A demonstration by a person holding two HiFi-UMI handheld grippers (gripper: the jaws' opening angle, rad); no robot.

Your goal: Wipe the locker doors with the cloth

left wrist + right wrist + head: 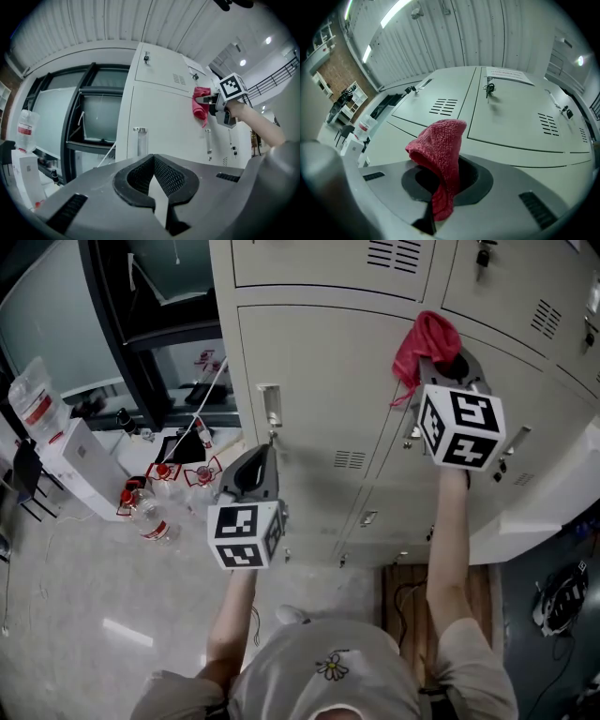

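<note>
Currently: red cloth point(427, 345) pinched in right gripper point(437, 364), at upper right corner of locker door point(319, 390), bare panel stretching down-left; left gripper point(262, 457) closed on nothing, lower, farther off.

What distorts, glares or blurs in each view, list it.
Head view: even light, one glare streak on the floor, mild edge bending. Left gripper view: strong fisheye, black round border, ceiling lamps flare. Right gripper view: fisheye bows the locker doors; the red cloth is sharp, strip light overexposed.
</note>
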